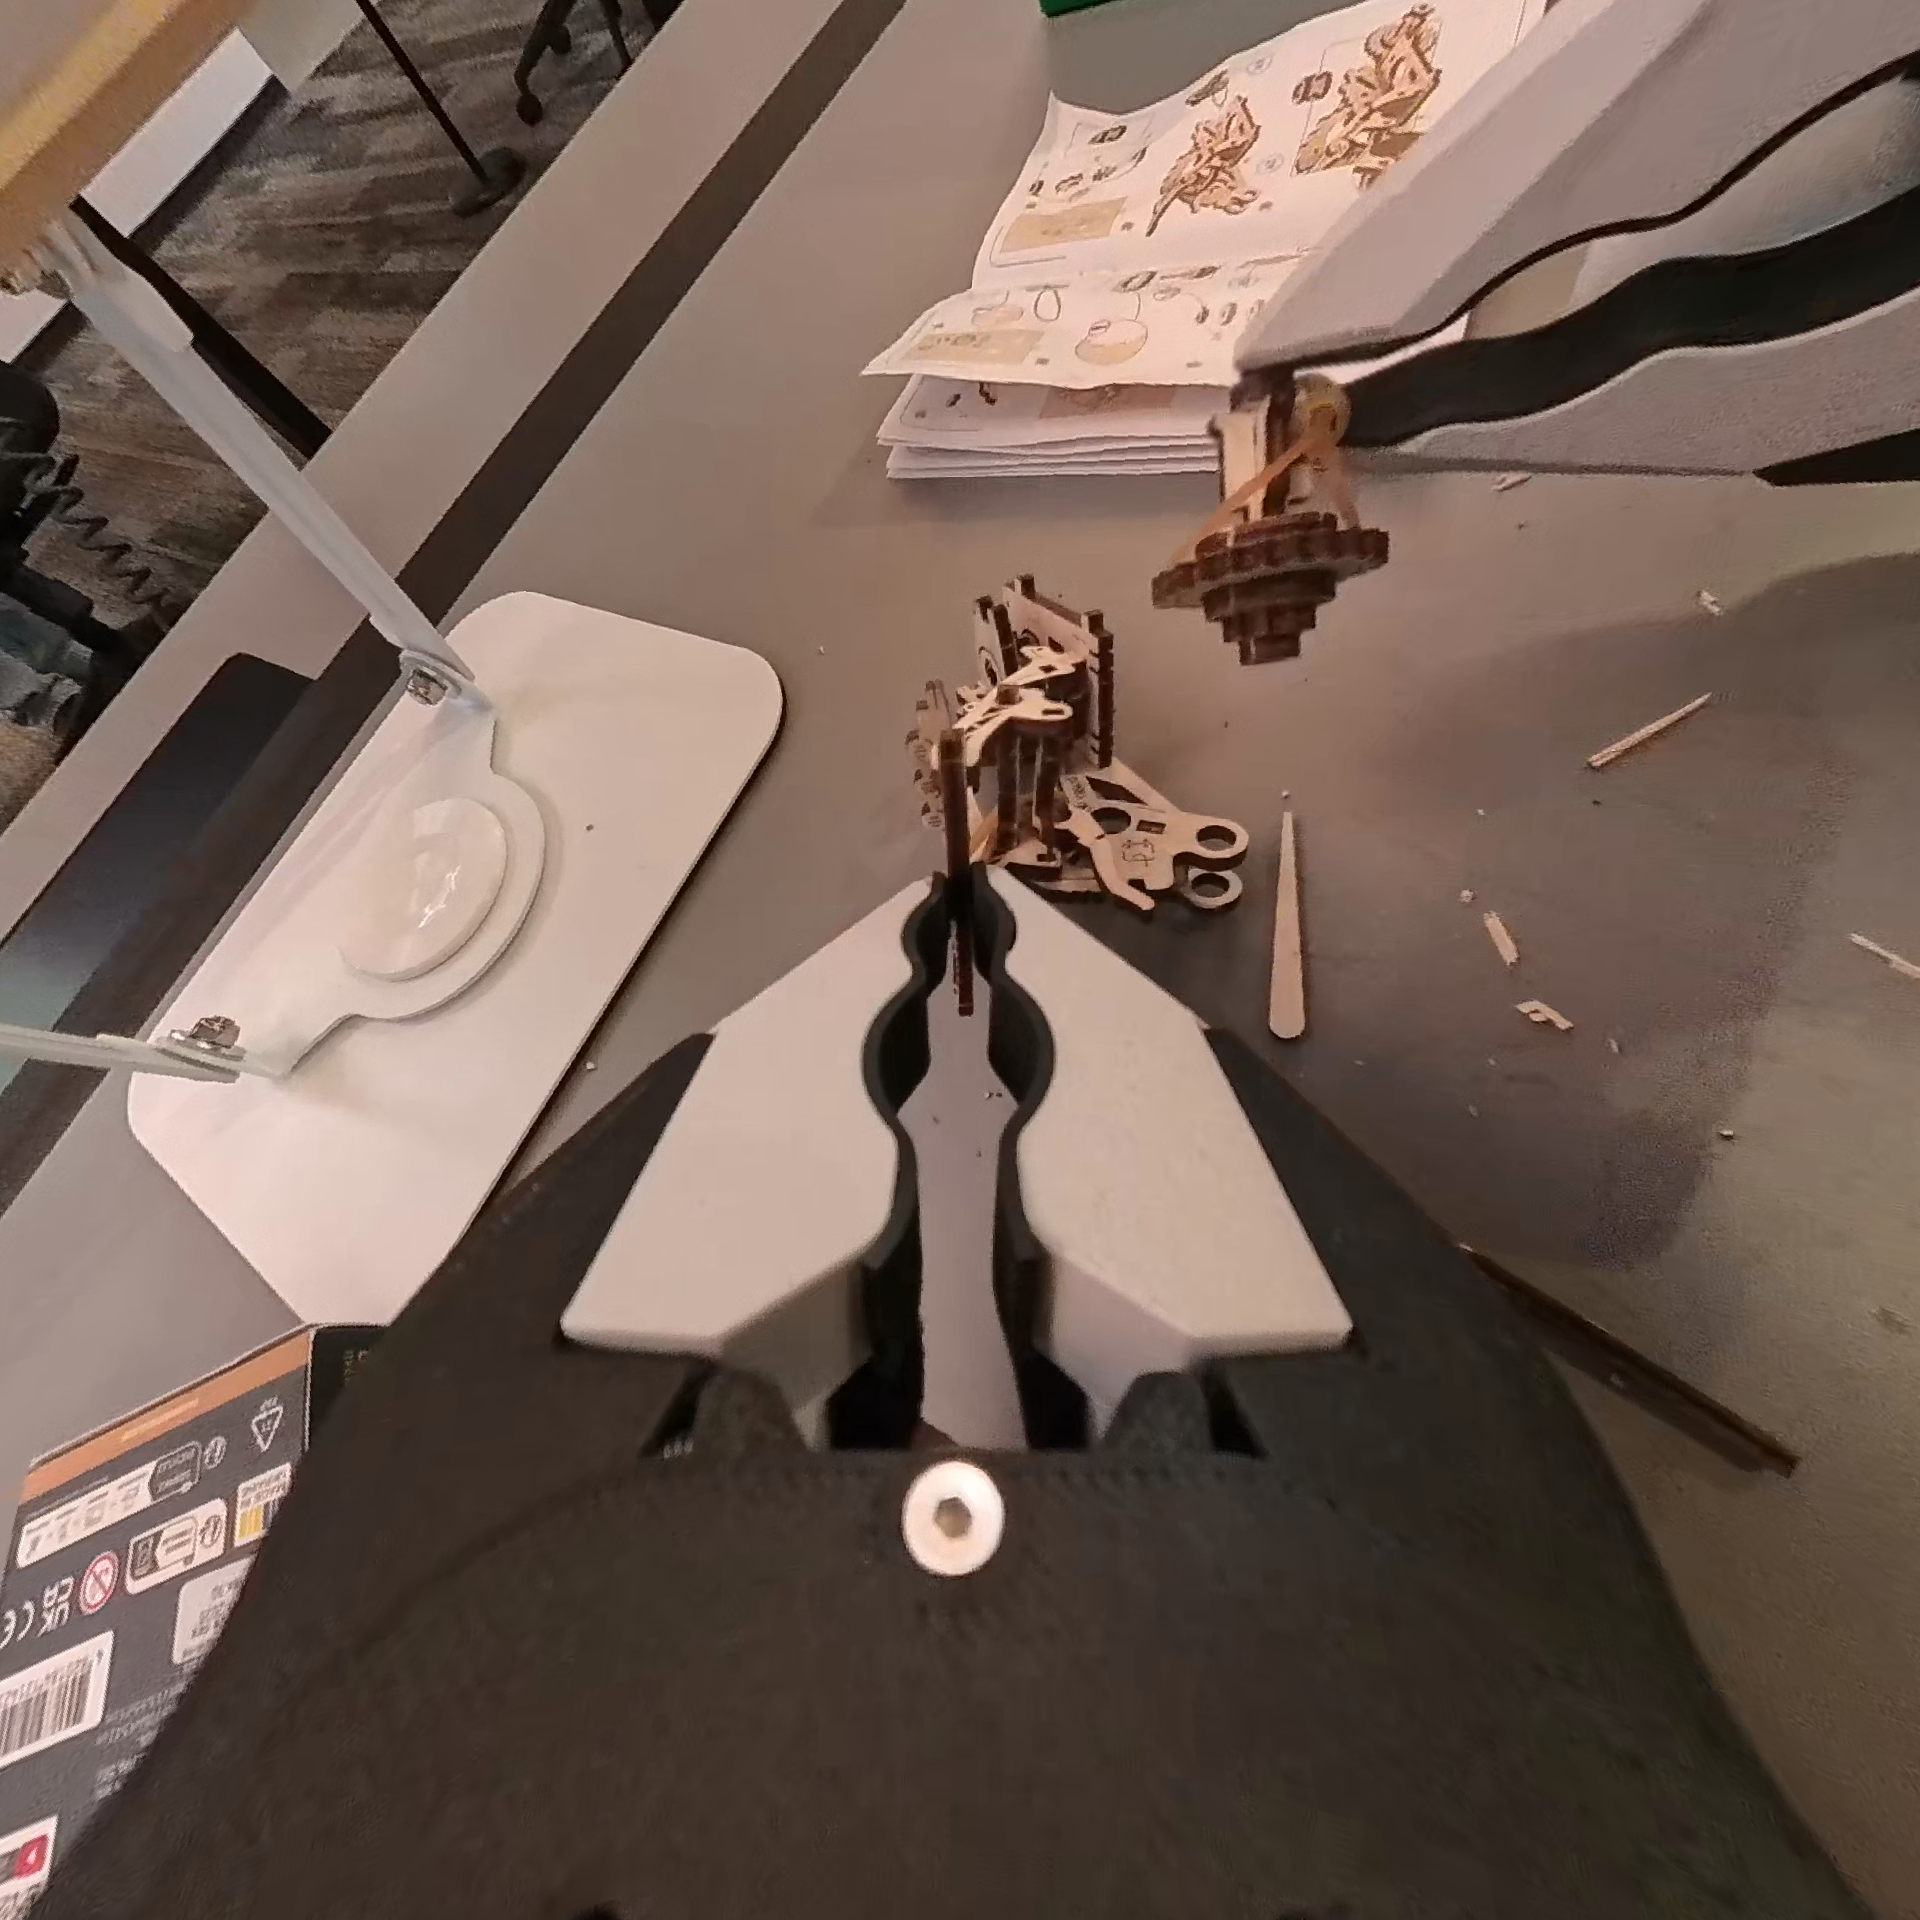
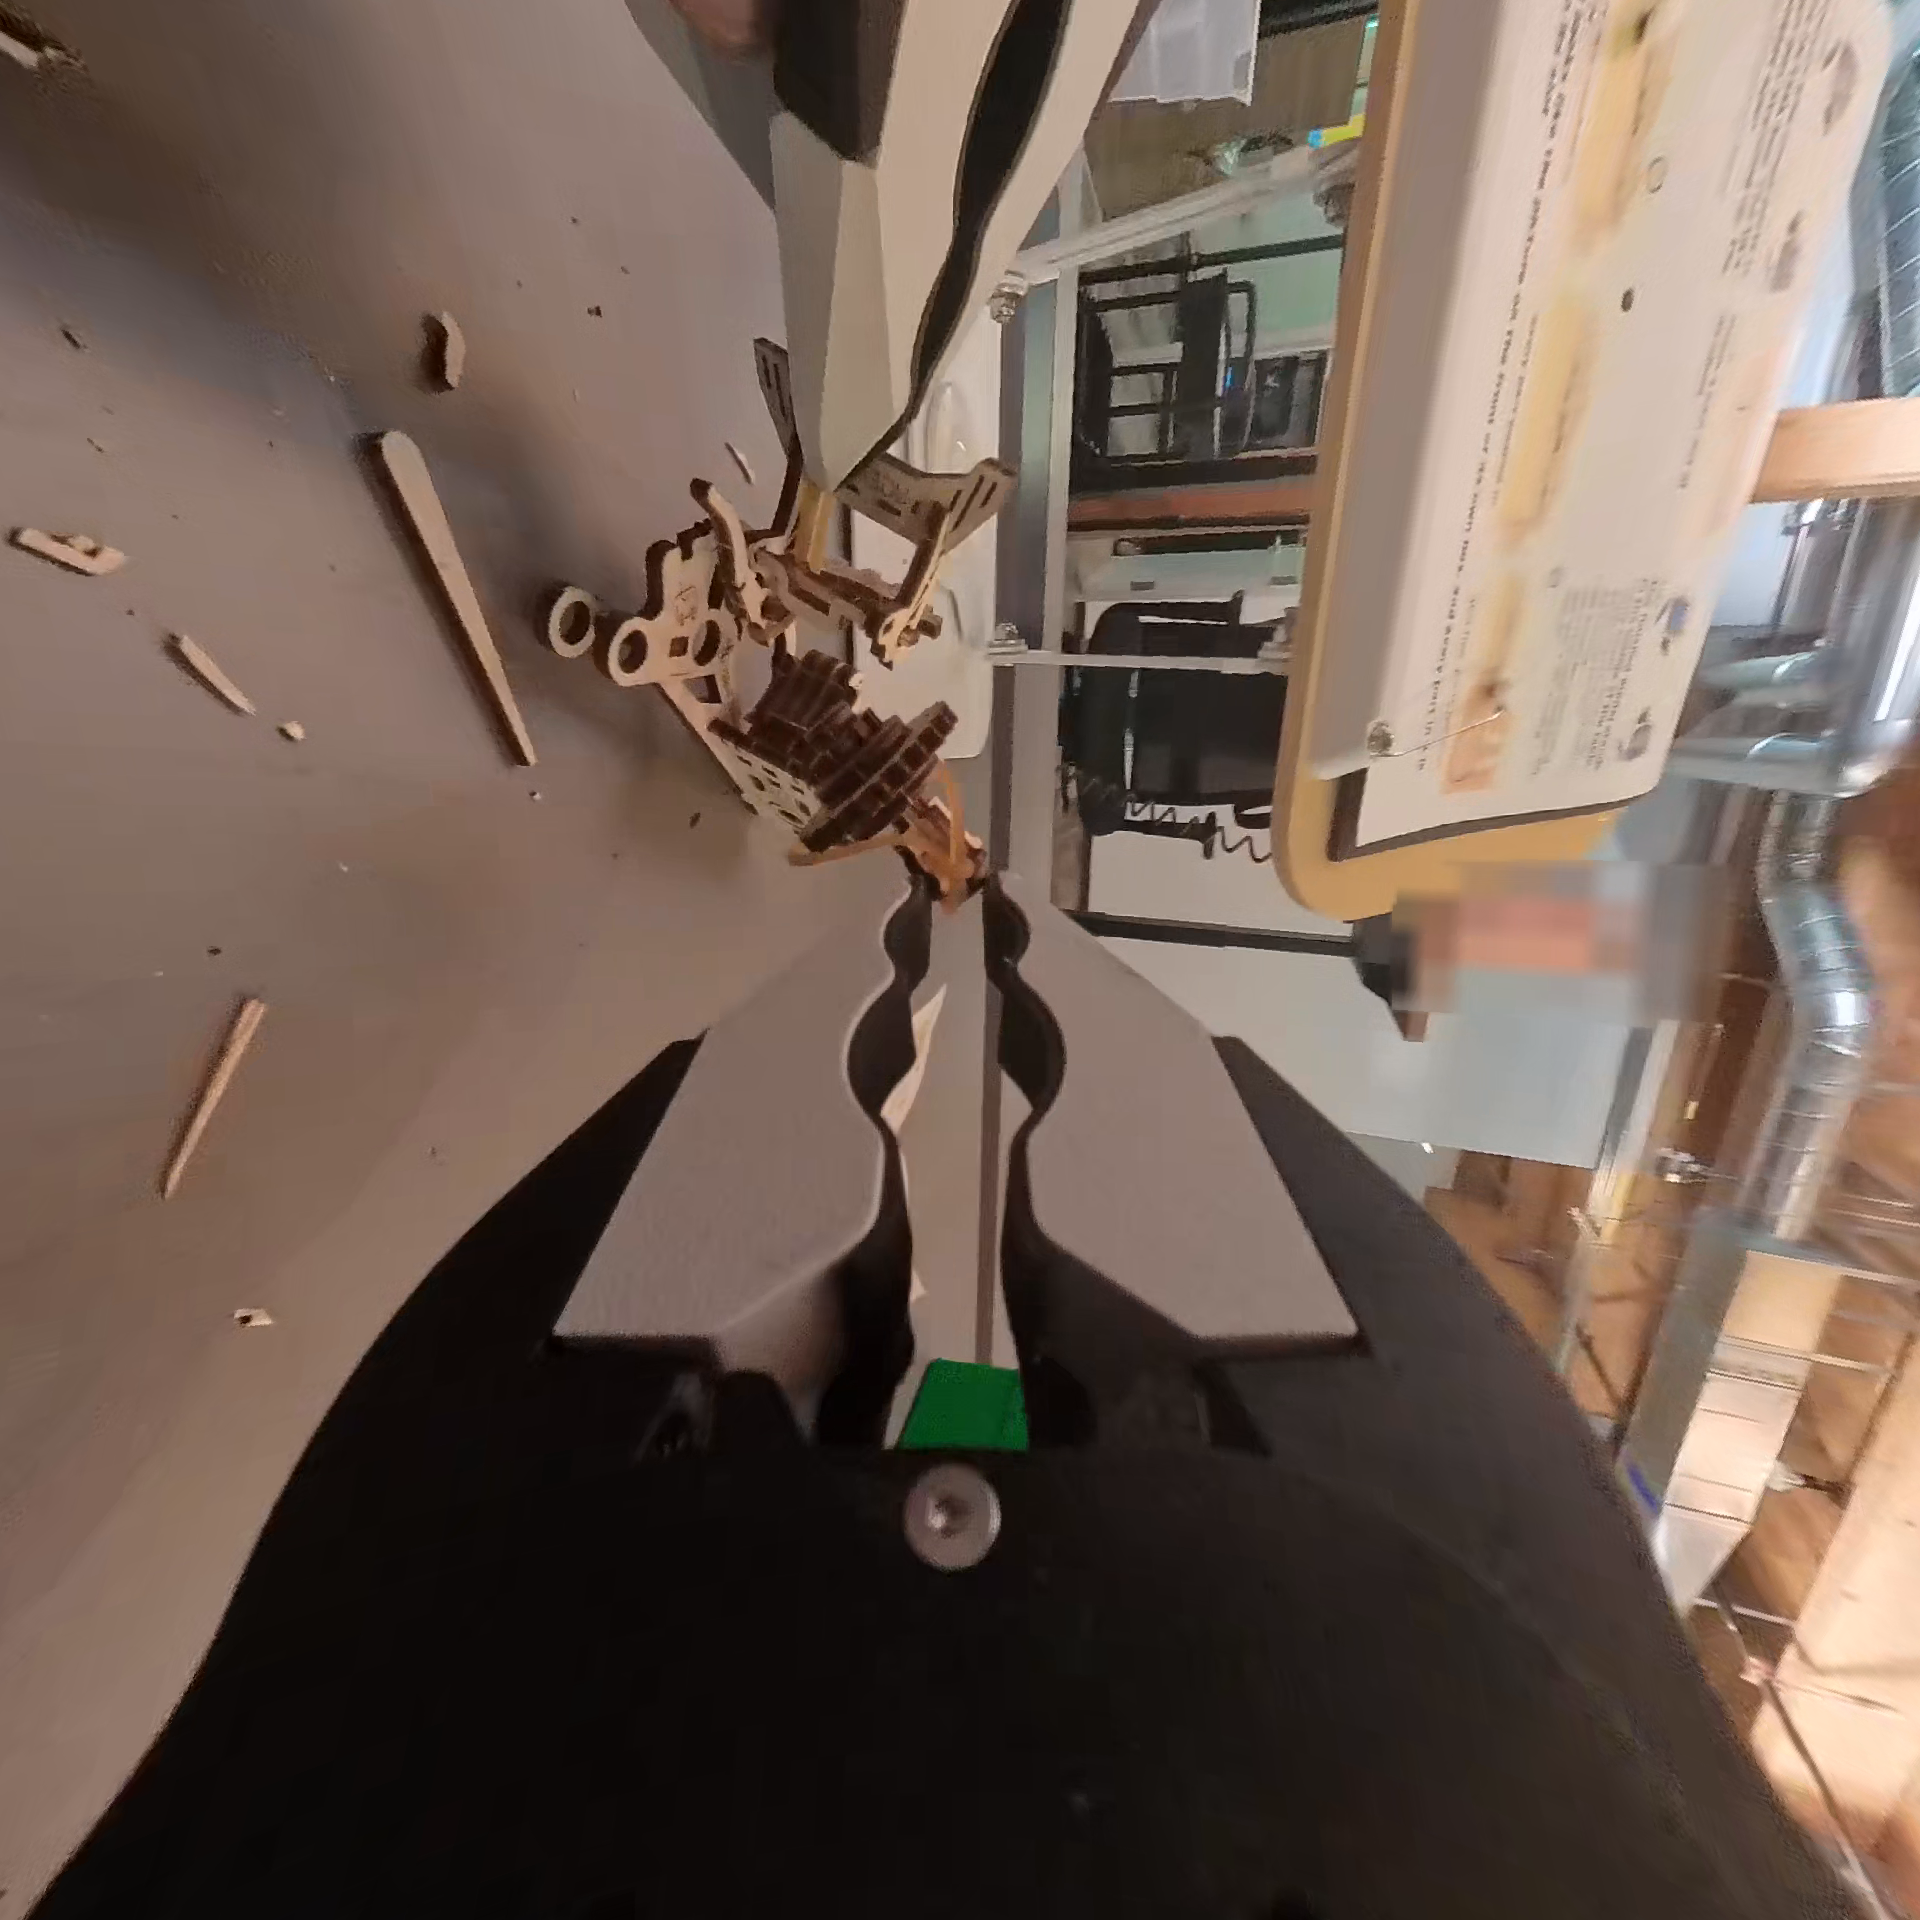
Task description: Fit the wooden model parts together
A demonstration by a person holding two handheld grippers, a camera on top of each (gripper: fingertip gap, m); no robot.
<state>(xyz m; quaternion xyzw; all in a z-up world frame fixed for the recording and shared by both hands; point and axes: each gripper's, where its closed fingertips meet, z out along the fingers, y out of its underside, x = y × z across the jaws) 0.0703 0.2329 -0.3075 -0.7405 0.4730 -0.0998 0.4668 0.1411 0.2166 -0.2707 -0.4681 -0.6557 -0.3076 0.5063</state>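
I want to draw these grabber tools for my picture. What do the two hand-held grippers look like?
Both look alike. The left hand-held gripper has a black, rough-textured plastic body with one round silver screw in the middle. Its two pale grey fingers are wedge-shaped and narrow to a point, each lined inside with wavy black rubber pads. The right hand-held gripper is the same, with a green block between its fingers.

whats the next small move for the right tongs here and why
Probably carry the gear stack toward the wooden frame. The right tongs pinch its stem and hold it above the table, apart from the frame, while the left tongs grip a thin dark part beside it.
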